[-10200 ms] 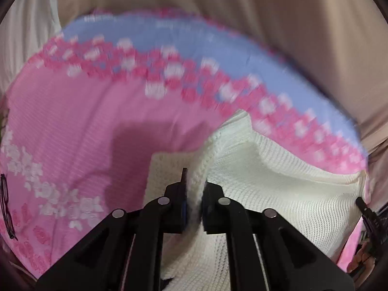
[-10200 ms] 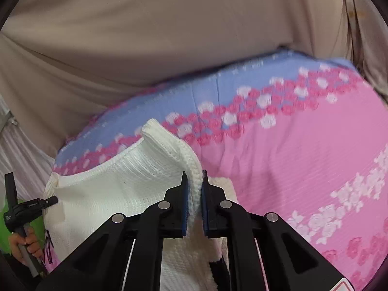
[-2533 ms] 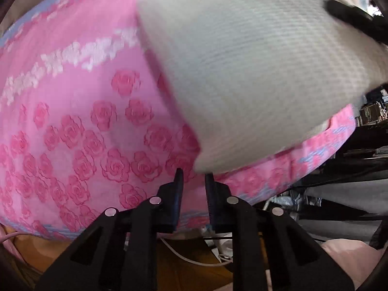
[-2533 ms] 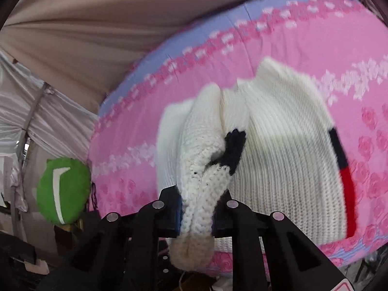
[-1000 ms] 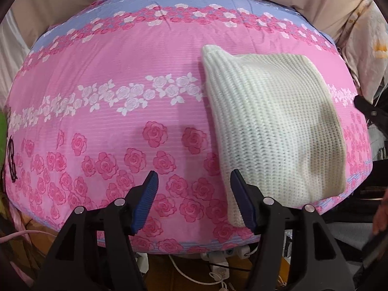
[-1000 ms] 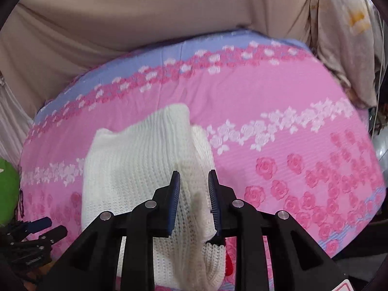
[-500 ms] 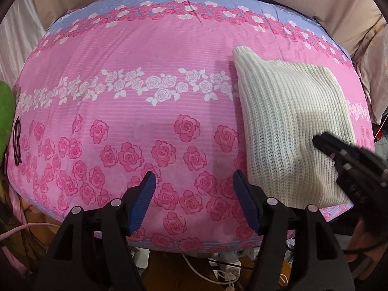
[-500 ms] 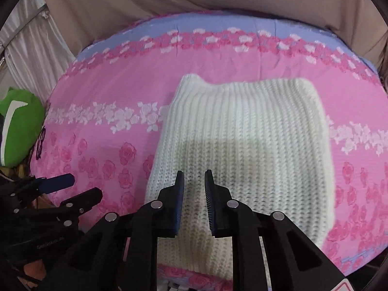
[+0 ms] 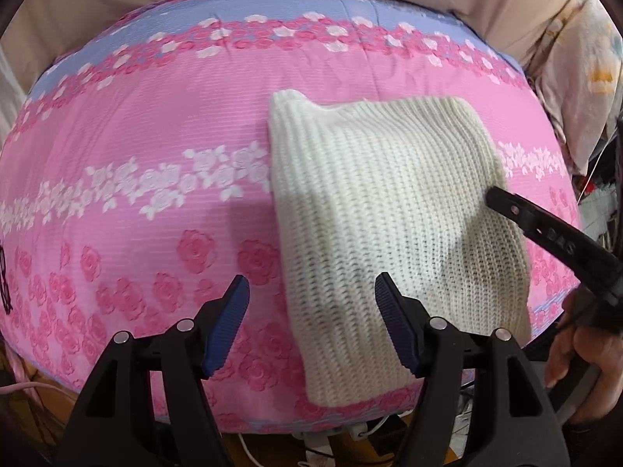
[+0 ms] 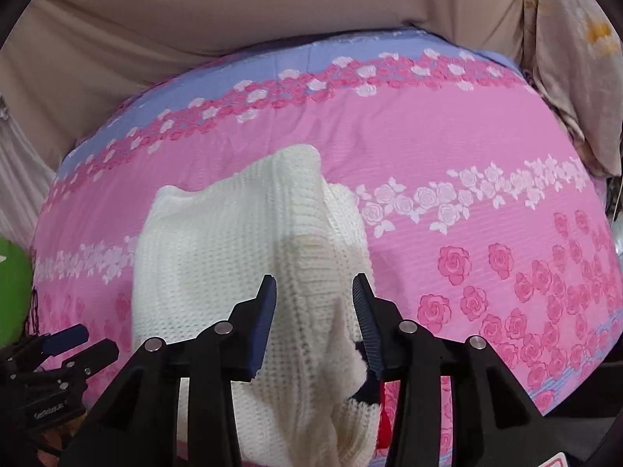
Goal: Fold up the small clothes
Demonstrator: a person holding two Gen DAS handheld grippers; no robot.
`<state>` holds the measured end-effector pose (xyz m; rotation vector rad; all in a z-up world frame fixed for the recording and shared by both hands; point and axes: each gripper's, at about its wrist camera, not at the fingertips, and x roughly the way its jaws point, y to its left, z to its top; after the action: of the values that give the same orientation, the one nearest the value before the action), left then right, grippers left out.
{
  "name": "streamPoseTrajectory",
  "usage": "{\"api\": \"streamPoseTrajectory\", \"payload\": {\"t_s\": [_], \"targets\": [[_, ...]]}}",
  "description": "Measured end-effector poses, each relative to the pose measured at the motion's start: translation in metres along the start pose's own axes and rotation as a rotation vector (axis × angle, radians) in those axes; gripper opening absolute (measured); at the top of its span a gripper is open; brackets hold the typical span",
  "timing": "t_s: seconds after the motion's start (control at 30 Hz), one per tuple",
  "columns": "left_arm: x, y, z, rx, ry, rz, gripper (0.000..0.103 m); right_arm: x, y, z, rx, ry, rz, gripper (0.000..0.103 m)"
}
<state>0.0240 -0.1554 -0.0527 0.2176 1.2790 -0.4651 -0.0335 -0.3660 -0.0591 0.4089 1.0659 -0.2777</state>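
Note:
A folded cream knit sweater (image 9: 389, 210) lies on the pink rose-print bedspread (image 9: 136, 163), near its front edge. My left gripper (image 9: 311, 295) is open and empty, hovering just in front of the sweater's near left edge. My right gripper (image 10: 314, 303) is open, low over the sweater (image 10: 218, 257), with the knit between its spread fingers but not clamped. A dark and red trim patch (image 10: 370, 389) shows at the sweater's near right corner. The right gripper's finger (image 9: 545, 233) shows over the sweater's right side in the left wrist view.
Beige curtain fabric (image 10: 194, 19) hangs behind the bed. A floral cloth (image 9: 584, 70) hangs at the right. A green object (image 10: 11, 292) sits off the bed's left side. Cables (image 9: 331, 439) lie below the front edge. The left gripper (image 10: 58, 354) shows at lower left in the right wrist view.
The right gripper has opened wide and shifted toward the sweater's right side. The left gripper stays open and has moved closer to the sweater's left edge.

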Motion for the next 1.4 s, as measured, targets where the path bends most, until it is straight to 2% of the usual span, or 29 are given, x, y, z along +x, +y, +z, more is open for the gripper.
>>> {"api": "streamPoseTrajectory", "payload": {"t_s": [0.07, 0.1, 0.13, 0.2, 0.27, 0.3, 0.4, 0.43, 0.5, 0.57, 0.67, 0.73, 0.93, 0.97, 1.0, 1.1, 1.17, 1.3, 1.37, 1.4], "targets": [[0.01, -0.006, 0.002, 0.012, 0.017, 0.011, 0.065, 0.02, -0.005, 0.004, 0.034, 0.036, 0.074, 0.04], [0.014, -0.008, 0.003, 0.016, 0.026, 0.015, 0.065, 0.025, -0.005, 0.007, 0.044, 0.043, 0.108, 0.018], [0.018, -0.01, 0.003, 0.019, 0.036, 0.02, 0.065, 0.024, -0.007, 0.009, 0.054, 0.041, 0.13, 0.015], [0.02, -0.012, 0.001, 0.019, 0.04, 0.021, 0.065, 0.0, -0.01, 0.013, 0.067, -0.03, 0.119, 0.014], [0.022, -0.014, 0.0, 0.019, 0.034, 0.013, 0.071, -0.014, -0.019, 0.013, 0.082, -0.073, 0.112, 0.014], [0.023, -0.015, -0.001, 0.023, 0.033, 0.018, 0.071, -0.01, -0.028, 0.011, 0.103, -0.064, 0.108, 0.014], [0.031, -0.02, -0.003, 0.034, 0.047, 0.042, 0.071, 0.042, -0.038, 0.0, 0.06, 0.08, 0.079, 0.019], [0.03, -0.02, -0.003, 0.032, 0.045, 0.046, 0.071, 0.04, -0.039, 0.0, 0.063, 0.058, 0.091, 0.02], [0.028, -0.02, -0.002, 0.03, 0.041, 0.046, 0.07, 0.019, -0.036, 0.005, 0.082, 0.044, 0.112, 0.022], [0.027, -0.02, -0.001, 0.023, 0.04, 0.043, 0.07, -0.01, -0.032, 0.005, 0.068, -0.01, 0.113, 0.024], [0.026, -0.021, -0.001, 0.019, 0.04, 0.039, 0.07, -0.044, -0.025, -0.012, 0.013, -0.047, 0.063, 0.036], [0.025, -0.023, -0.001, 0.022, 0.036, 0.036, 0.07, -0.05, -0.023, -0.031, -0.008, -0.019, 0.056, 0.037], [0.027, -0.027, -0.003, 0.025, 0.042, 0.038, 0.07, -0.013, -0.016, -0.075, 0.004, 0.11, 0.047, 0.035], [0.026, -0.028, -0.003, 0.029, 0.042, 0.037, 0.07, -0.011, -0.016, -0.077, 0.009, 0.114, 0.058, 0.02], [0.023, -0.028, -0.003, 0.03, 0.04, 0.035, 0.07, -0.013, -0.016, -0.076, 0.023, 0.111, 0.088, 0.009], [0.014, -0.026, -0.007, 0.02, 0.02, 0.021, 0.07, -0.052, -0.019, -0.066, 0.036, 0.005, 0.118, 0.009], [0.015, -0.025, -0.012, 0.017, 0.026, 0.023, 0.071, -0.063, -0.024, -0.064, 0.03, -0.014, 0.121, 0.009], [0.029, -0.023, -0.022, 0.011, 0.075, 0.02, 0.072, 0.005, -0.045, -0.092, 0.018, 0.168, 0.045, 0.01], [0.025, -0.023, -0.025, 0.012, 0.064, 0.025, 0.071, 0.001, -0.047, -0.092, 0.054, 0.152, 0.06, 0.012], [0.022, -0.022, -0.026, 0.014, 0.056, 0.025, 0.071, -0.008, -0.045, -0.087, 0.066, 0.146, 0.067, 0.017]]}}
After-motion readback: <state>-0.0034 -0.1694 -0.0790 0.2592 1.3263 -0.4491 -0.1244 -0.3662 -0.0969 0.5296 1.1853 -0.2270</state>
